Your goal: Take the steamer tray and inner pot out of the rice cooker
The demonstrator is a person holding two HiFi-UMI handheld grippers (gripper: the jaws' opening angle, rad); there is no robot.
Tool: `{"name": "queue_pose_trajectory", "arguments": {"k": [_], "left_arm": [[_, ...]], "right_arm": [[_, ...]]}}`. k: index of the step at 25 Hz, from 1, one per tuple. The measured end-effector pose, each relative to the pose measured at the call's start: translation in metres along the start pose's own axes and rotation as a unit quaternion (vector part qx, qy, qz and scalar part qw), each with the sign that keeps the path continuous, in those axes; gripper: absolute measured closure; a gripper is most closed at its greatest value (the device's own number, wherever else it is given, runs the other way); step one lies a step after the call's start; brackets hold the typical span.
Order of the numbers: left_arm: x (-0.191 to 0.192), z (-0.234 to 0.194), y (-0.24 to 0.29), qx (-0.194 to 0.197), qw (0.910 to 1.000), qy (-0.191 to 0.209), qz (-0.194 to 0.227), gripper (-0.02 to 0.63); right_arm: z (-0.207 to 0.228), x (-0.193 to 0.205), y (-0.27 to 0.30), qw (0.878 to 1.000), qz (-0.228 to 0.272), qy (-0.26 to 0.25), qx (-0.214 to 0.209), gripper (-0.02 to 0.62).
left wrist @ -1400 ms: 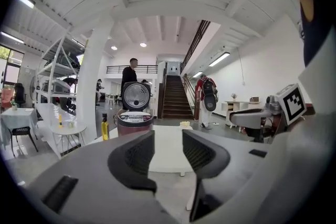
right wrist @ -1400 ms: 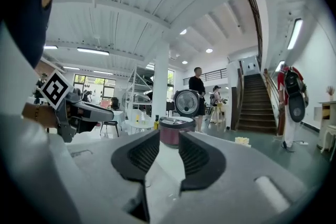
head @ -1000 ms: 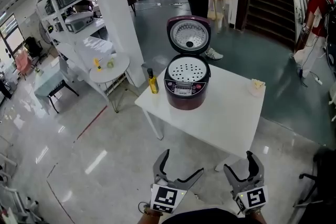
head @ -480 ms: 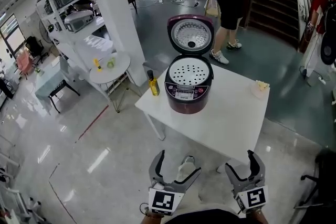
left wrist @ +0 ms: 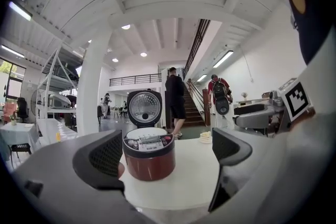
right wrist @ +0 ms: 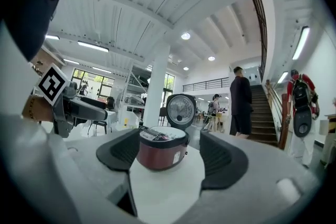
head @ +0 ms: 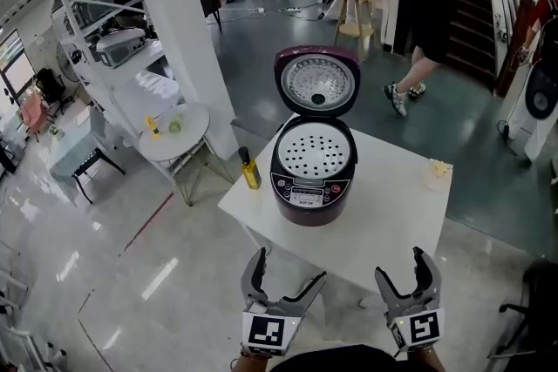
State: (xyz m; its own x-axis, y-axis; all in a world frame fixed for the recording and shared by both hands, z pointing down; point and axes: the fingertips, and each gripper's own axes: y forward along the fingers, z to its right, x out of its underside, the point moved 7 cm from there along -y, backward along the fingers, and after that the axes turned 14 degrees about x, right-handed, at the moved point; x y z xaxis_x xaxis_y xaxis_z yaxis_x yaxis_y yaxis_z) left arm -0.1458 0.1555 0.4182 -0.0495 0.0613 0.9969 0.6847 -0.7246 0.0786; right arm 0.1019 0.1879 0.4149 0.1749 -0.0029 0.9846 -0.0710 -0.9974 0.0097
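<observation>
Well, we are not at the rice cooker (head: pixel 309 187) yet. It sits on the white table (head: pixel 392 222), at 12 o'clock from both our grippers. Its lid (head: pixel 316 83) stands up at the back. The steamer tray (head: pixel 312 151), white and full of little holes, lies in the top of the cooker. The inner pot is likely under it, but we cannot see it.

Our left gripper (head: pixel 290 267) is wide open with nothing in it. Our right gripper (head: pixel 401 266) is wide open and empty too. Both point level at the cooker and are well apart from it.

We think the job right now is to get close. It would be good to come in with one gripper at 9 o'clock of the tray and one at 3 o'clock. Then we could pinch the tray's rim on both sides and lift it straight up, keeping it flat.

We should watch out for the yellow bottle (head: pixel 250 170) just beside the cooker at 9 o'clock. A bump could knock it over. We should keep clear of the lid at 12 o'clock too.
</observation>
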Motion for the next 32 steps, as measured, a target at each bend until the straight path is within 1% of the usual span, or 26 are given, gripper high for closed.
{"name": "queue_pose_trajectory", "arguments": {"k": [2, 4, 7, 9, 11, 14, 15, 16, 19, 21, 23, 25, 28, 30, 32], "left_arm": [[-0.008, -0.018, 0.017, 0.001, 0.9999, 0.012, 0.009, 0.087], [-0.015, -0.037, 0.034, 0.000, 0.9997, 0.022, 0.012, 0.095], [-0.024, -0.065, 0.060, 0.010, 0.9997, 0.015, 0.019, 0.095], [-0.028, -0.085, 0.078, 0.024, 0.9995, 0.007, 0.017, 0.094], [-0.029, -0.105, 0.096, 0.025, 0.9995, 0.017, -0.001, 0.094], [-0.027, -0.133, 0.122, 0.000, 0.9969, 0.059, -0.052, 0.092], [-0.027, -0.141, 0.130, -0.003, 0.9959, 0.067, -0.062, 0.092], [-0.027, -0.149, 0.138, 0.001, 0.9959, 0.064, -0.065, 0.092], [-0.020, -0.169, 0.157, 0.030, 0.9970, 0.032, -0.064, 0.091], [-0.014, -0.182, 0.166, 0.041, 0.9962, 0.022, -0.074, 0.091], [-0.010, -0.197, 0.177, 0.035, 0.9955, 0.022, -0.085, 0.091], [-0.005, -0.212, 0.189, 0.023, 0.9947, 0.022, -0.098, 0.091], [0.004, -0.236, 0.209, 0.016, 0.9902, 0.009, -0.139, 0.091], [0.008, -0.250, 0.224, 0.019, 0.9849, 0.001, -0.172, 0.091], [0.015, -0.259, 0.236, 0.023, 0.9798, -0.005, -0.199, 0.092]], "right_arm": [[-0.003, -0.006, 0.023, 1.000, 0.012, -0.002, -0.002, 0.239], [-0.006, -0.010, 0.047, 1.000, 0.006, 0.007, -0.001, 0.240], [-0.004, -0.012, 0.083, 0.999, -0.013, 0.033, 0.006, 0.241], [-0.001, -0.009, 0.107, 0.999, -0.019, 0.035, 0.014, 0.241], [0.000, -0.002, 0.132, 0.999, -0.035, 0.032, 0.020, 0.241], [-0.004, 0.003, 0.167, 0.996, -0.074, 0.050, 0.010, 0.241], [-0.005, 0.003, 0.177, 0.995, -0.080, 0.053, 0.008, 0.241], [-0.006, 0.003, 0.187, 0.995, -0.082, 0.052, 0.008, 0.241], [-0.007, 0.007, 0.210, 0.995, -0.084, 0.047, 0.016, 0.241], [-0.006, 0.011, 0.224, 0.996, -0.080, 0.034, 0.021, 0.241], [-0.006, 0.011, 0.243, 0.996, -0.082, 0.025, 0.026, 0.241], [-0.007, 0.013, 0.262, 0.994, -0.102, 0.007, 0.027, 0.241], [-0.008, 0.022, 0.292, 0.991, -0.129, -0.030, 0.034, 0.241], [-0.007, 0.031, 0.314, 0.988, -0.142, -0.042, 0.039, 0.241], [-0.008, 0.038, 0.333, 0.983, -0.172, -0.051, 0.037, 0.241]]}}
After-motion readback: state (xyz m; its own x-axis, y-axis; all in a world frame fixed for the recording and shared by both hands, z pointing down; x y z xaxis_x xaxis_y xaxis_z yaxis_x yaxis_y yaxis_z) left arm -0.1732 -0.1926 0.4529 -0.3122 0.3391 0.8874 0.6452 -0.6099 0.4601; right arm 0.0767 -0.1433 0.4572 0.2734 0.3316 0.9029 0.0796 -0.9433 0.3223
